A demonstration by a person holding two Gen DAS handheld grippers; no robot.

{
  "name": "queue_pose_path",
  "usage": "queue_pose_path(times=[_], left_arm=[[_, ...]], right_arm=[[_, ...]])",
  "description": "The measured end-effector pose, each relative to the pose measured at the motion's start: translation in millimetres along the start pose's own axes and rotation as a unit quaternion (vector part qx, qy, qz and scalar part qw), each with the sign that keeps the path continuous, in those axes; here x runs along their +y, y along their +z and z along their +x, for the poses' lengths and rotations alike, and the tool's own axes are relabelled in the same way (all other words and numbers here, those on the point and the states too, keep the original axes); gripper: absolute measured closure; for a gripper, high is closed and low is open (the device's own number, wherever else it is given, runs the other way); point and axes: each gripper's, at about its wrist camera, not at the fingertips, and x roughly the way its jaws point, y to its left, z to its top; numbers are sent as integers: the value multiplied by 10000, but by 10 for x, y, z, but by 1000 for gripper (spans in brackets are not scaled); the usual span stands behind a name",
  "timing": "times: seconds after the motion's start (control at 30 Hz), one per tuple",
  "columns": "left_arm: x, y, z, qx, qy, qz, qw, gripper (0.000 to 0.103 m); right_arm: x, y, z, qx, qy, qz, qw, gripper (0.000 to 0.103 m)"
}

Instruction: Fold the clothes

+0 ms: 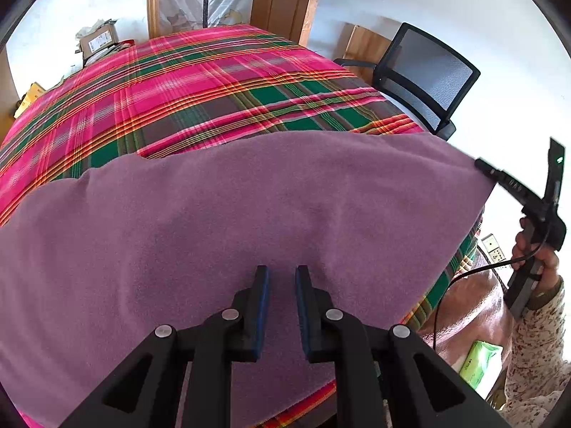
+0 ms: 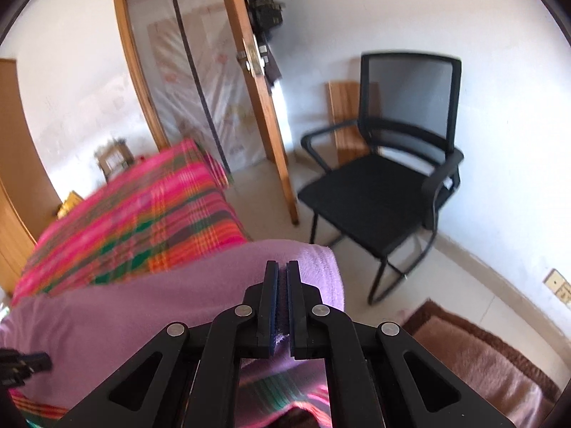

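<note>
Purple cloth (image 1: 249, 221) lies spread on plaid bed (image 1: 214, 82), near edge. My right gripper (image 2: 282, 306) clenched on cloth's corner. Left gripper (image 1: 282, 306) part-spread over cloth middle, seemingly holding nothing. Risk: thin pinch slips mid-fold; cloth slides off bed toward chair (image 2: 385, 185).

Purple fleece cloth (image 1: 228, 221) lies spread on the plaid bedsheet (image 1: 200, 82), covering its near part. Left gripper (image 1: 282, 278) sits over the cloth's near edge, jaws a little apart, nothing visibly pinched. Right gripper (image 1: 480, 164), held by a hand (image 1: 539, 253), nips the cloth's right corner, off the bedsheet's right edge.
</note>
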Motion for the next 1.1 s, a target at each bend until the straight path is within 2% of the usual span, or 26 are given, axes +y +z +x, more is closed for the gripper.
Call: queue_pose_path(times=[0.13, 0.27, 0.4, 0.5, 0.57, 0.63, 0.8, 0.93, 1.1], left_arm=[[44, 20, 4, -6, -25, -37, 10000, 88], [101, 51, -32, -78, -125, -116, 9998, 88], [147, 102, -57, -170, -185, -174, 9995, 88], [188, 160, -52, -195, -214, -221, 9993, 88], [209, 196, -60, -237, -216, -220, 9992, 88], [249, 237, -80, -272, -137, -219, 9993, 88], [422, 326, -149, -346, 42, -322, 9989, 88], [627, 389, -199, -423, 273, -507, 9974, 88], [928, 451, -72, -202, 733, -886, 9932, 88]], right_arm=[[-78, -89, 192, 396, -55, 75, 9992, 97], [-113, 34, 145, 321, -388, -82, 9987, 95], [-176, 247, 177, 242, -48, -9, 9997, 90], [-59, 403, 361, 507, 533, -213, 9971, 85], [55, 471, 479, 696, 699, -409, 9943, 76], [192, 522, 590, 860, 866, -659, 9903, 75], [677, 487, 687, 1041, 1509, -1570, 9704, 74], [1058, 415, 747, 1326, 2242, -2040, 9437, 73], [1490, 334, 814, 1555, 2827, -2511, 9126, 72]])
